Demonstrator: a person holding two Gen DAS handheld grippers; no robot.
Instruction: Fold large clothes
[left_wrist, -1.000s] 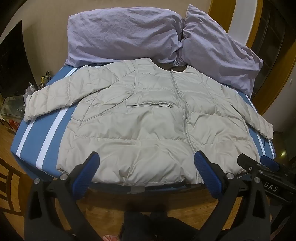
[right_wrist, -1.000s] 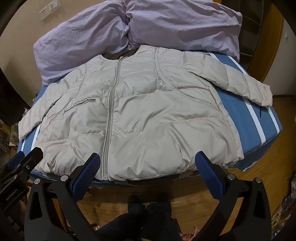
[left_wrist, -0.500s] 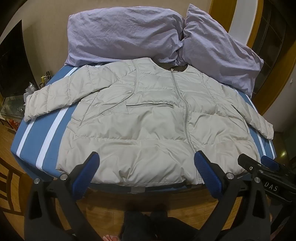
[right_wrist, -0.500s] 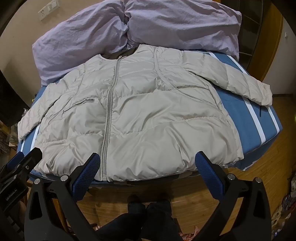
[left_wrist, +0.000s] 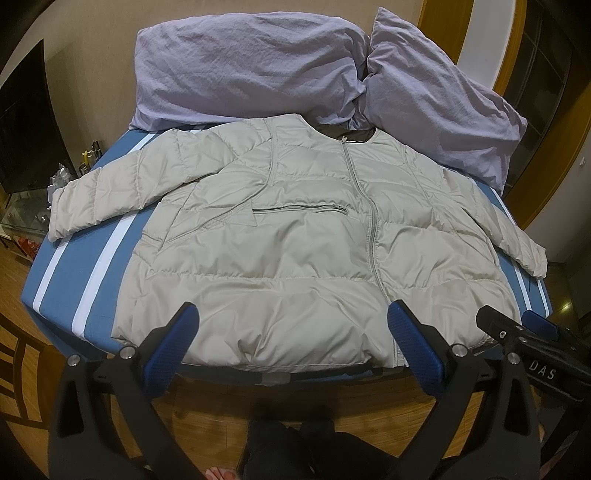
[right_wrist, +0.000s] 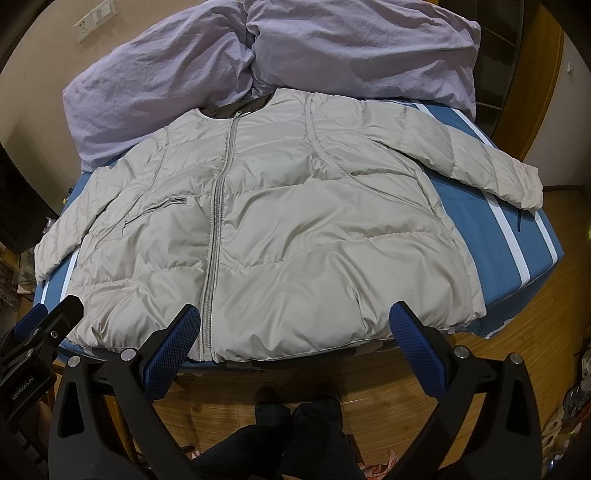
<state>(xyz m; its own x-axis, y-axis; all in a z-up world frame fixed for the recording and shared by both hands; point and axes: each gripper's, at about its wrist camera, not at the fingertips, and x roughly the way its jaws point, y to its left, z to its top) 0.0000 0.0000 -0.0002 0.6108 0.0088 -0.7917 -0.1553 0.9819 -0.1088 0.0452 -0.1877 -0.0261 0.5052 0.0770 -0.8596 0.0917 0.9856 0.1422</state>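
A beige puffer jacket (left_wrist: 288, 251) (right_wrist: 280, 229) lies flat and zipped on a blue bed with white stripes (left_wrist: 74, 258) (right_wrist: 491, 221), both sleeves spread out to the sides. Its hem hangs near the bed's front edge. My left gripper (left_wrist: 291, 332) hovers open just in front of the hem, nothing between its blue pads. My right gripper (right_wrist: 295, 332) is likewise open before the hem, to the right of the zipper's lower end. Each gripper shows at the edge of the other's view.
Two lilac pillows (left_wrist: 251, 62) (right_wrist: 362, 48) lean against the wall at the head of the bed. A person's dark trouser legs (right_wrist: 295, 424) stand on the wooden floor (left_wrist: 207, 417) below. Clutter sits on a low stand (left_wrist: 22, 206) at the left.
Both views have crept very slightly; the jacket and both open grippers stay practically as they were.
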